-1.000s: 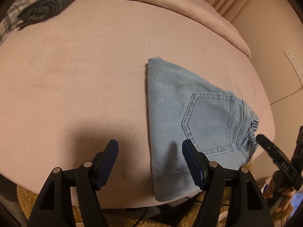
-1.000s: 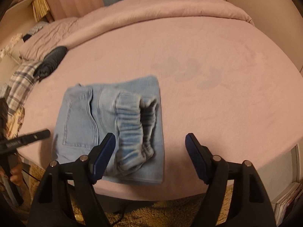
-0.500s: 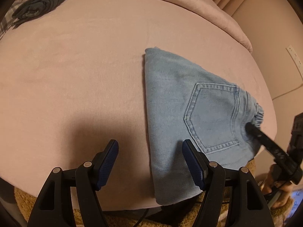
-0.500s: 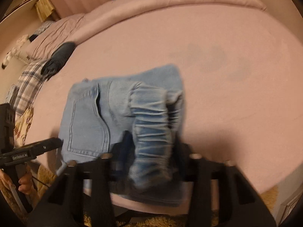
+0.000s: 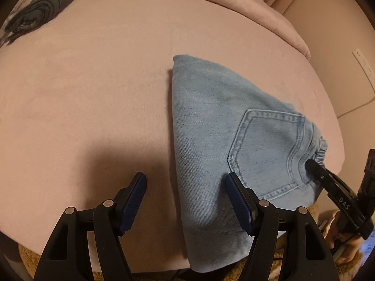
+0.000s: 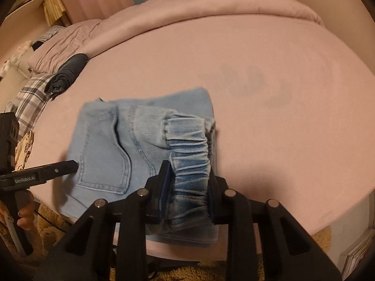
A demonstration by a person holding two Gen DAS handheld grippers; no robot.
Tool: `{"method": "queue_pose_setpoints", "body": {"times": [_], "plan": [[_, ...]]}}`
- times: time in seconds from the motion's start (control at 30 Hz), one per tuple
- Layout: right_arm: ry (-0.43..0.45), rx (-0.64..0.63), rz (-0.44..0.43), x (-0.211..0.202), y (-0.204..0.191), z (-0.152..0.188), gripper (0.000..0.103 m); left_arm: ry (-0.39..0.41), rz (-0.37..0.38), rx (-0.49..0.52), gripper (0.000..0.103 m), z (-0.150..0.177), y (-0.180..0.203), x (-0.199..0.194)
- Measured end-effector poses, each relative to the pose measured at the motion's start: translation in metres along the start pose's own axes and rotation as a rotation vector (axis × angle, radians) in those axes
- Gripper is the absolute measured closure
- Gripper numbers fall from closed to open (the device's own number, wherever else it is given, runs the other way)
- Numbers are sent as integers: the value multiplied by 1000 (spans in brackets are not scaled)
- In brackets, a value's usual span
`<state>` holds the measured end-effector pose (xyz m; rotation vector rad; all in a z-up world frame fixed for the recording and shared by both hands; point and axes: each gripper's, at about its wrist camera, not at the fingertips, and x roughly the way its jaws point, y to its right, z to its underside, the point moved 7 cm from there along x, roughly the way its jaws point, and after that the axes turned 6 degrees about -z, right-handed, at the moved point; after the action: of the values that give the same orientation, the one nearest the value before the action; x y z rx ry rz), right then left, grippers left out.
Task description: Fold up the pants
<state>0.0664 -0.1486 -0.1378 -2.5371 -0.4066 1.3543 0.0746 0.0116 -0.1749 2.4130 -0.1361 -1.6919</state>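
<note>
Pink bed (image 5: 93, 98), dark rolled garment (image 5: 39, 7), plaid cloth (image 6: 32, 98)

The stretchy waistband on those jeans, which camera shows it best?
The right wrist view: the elastic waistband fills the foreground, gathered folds clear, with the right gripper shut on it. The left wrist view shows only a crumpled sliver at the jeans' far edge.

"GenRobot.AI" on left gripper (image 6: 68, 165); "DAS" on right gripper (image 5: 313, 164).

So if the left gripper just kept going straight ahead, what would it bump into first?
Probably the folded jeans: the open left gripper has their left edge between its fingers, with pink bed beyond. Its height above them is unclear.
</note>
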Motion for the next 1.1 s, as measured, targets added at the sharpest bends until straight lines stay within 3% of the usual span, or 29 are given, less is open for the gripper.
{"method": "queue_pose_setpoints", "body": {"times": [0.17, 0.33, 0.63, 0.7, 0.8, 0.87, 0.97, 1.03, 1.1], "plan": [[-11, -19, 9, 0, -2, -3, 74, 5, 3, 8, 32, -3, 3, -1], [-16, -16, 65, -5, 4, -7, 39, 2, 25, 37, 32, -4, 10, 6], [-39, -17, 23, -2, 13, -10, 22, -6, 100, 68, 30, -15, 27, 20], [-58, 10, -50, 7, 14, -9, 22, -9, 97, 78, 29, -18, 33, 24], [-107, 103, -234, 31, 15, -5, 20, -6, 100, 84, 29, -19, 35, 26], [-87, 70, -277, 37, 11, -8, 22, 3, 103, 92, 34, -19, 36, 26], [-91, 85, -311, 42, 6, -12, 40, 33, 82, 93, 53, -15, 36, 18], [-92, 70, -305, 40, -1, -13, 51, 61, 56, 84, 73, -17, 39, 11], [-80, 53, -267, 34, -8, -13, 58, 80, 65, 63, 80, -20, 39, 0]]}}
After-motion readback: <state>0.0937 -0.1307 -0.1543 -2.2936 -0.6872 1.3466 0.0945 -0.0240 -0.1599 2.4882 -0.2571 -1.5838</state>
